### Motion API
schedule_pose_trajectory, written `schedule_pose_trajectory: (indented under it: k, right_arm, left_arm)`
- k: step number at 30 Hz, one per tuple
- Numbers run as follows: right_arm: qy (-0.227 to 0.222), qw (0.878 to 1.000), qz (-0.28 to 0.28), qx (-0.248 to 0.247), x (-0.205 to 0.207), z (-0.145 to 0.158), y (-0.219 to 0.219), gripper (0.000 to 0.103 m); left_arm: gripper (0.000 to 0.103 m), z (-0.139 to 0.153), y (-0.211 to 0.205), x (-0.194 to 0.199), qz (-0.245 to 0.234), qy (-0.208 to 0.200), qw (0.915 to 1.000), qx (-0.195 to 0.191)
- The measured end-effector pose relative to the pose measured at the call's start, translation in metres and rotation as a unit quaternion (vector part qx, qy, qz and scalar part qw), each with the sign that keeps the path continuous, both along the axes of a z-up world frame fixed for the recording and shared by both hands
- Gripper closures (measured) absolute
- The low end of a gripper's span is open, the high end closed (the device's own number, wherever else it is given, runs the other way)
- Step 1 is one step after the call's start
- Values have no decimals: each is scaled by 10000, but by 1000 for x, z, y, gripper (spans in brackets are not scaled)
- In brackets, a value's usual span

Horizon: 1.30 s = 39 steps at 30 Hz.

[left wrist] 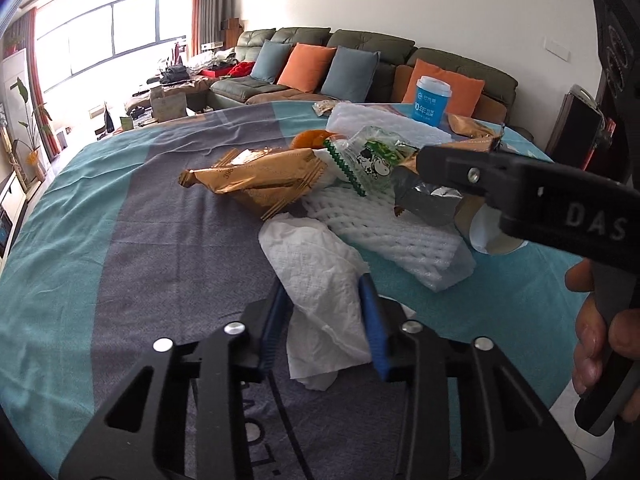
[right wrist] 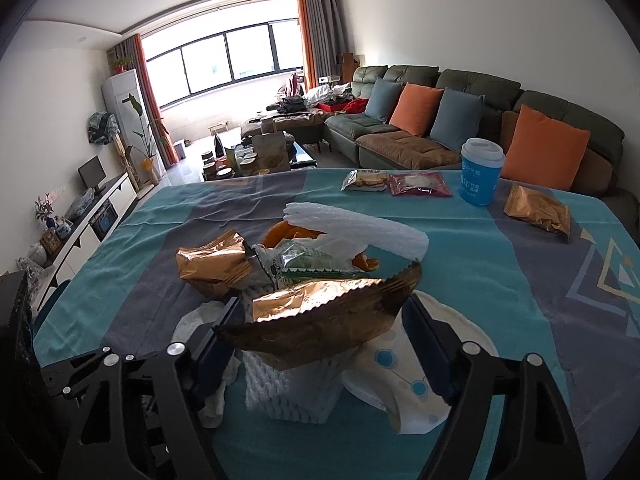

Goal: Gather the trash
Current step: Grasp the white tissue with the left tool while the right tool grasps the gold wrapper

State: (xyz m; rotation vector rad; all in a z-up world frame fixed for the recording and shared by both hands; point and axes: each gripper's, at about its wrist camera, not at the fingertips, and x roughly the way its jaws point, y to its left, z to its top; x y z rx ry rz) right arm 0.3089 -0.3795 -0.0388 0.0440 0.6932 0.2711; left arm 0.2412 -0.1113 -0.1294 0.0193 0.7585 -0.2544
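Nearest the left wrist camera, the left gripper (left wrist: 326, 320) pinches a crumpled white tissue (left wrist: 320, 280) between its blue pads, the tissue lying on the surface (left wrist: 120, 240), which is covered in a teal and grey cloth. In the right wrist view, the right gripper (right wrist: 324, 320) stands spread around a gold foil wrapper (right wrist: 320, 316); whether its pads press on the wrapper cannot be told. That wrapper rests on white foam netting (right wrist: 288, 388) beside a dotted paper piece (right wrist: 396, 372). Just beyond, the trash pile holds another gold wrapper (right wrist: 212, 260), a green-printed clear packet (right wrist: 312, 264) and orange peel (right wrist: 280, 234). Farther back stand a blue cup (right wrist: 480, 172), two snack packets (right wrist: 400, 182) and a gold bag (right wrist: 538, 208). Behind the surface, a green sofa (right wrist: 400, 140) with orange and blue cushions runs toward a bright window (right wrist: 224, 60).
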Motion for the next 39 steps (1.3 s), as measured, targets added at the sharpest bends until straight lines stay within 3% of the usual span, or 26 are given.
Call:
schedule_pose_trajectory:
  k: [3,11,12,13,28,39]
  right_arm:
    - [47,10000,4,4,0,-2,1,32]
    - [36,9999,-47,149,-6,1,-3,39]
    - [24,9999,-51,147,-7,1,-3,51]
    - [32,9999,-58,140,-8,2,-3,56]
    - [-373,9991,-2,209,-33,33,5,56]
    - [-592,9959,596,327,-62,53,55,56]
  left_arm:
    - [82,-1,2,-1,-54,5,9999,-89]
    - [87,2,12,-9,-54,-10,9993,-362]
    - [87,2,13,-11,-39,-19,9993,-383]
    - [88,4,15,-12,-26,-23,9992,-410]
    - [88,44,53,-48,306,-607,9955,-667]
    - [88,69,115,-91,946,-1010,9884,-627]
